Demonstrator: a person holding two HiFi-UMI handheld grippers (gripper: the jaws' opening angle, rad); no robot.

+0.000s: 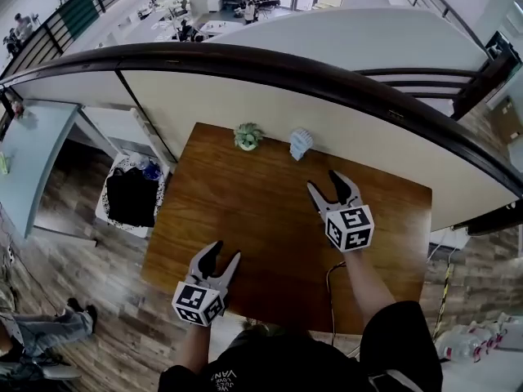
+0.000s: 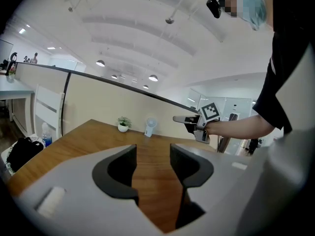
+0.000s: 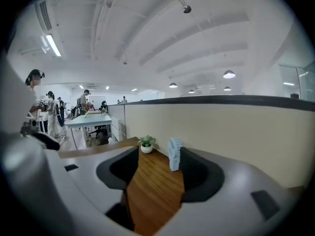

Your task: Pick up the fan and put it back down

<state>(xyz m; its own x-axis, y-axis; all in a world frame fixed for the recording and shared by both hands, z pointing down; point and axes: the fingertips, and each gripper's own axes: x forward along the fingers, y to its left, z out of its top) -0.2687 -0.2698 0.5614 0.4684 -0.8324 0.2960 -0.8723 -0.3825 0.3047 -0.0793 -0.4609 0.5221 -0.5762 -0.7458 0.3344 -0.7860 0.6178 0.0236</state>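
Grey jaws of the right gripper stand wide apart and empty. The small white plastic desk fan stands upright on the brown wooden table well ahead of them, lined up nearer the right-hand jaw than the middle. Driven straight on, that jaw would likely topple the light fan, or the other jaw could clip the little green potted plant just left of it; the left gripper, also open and empty, hangs further back.
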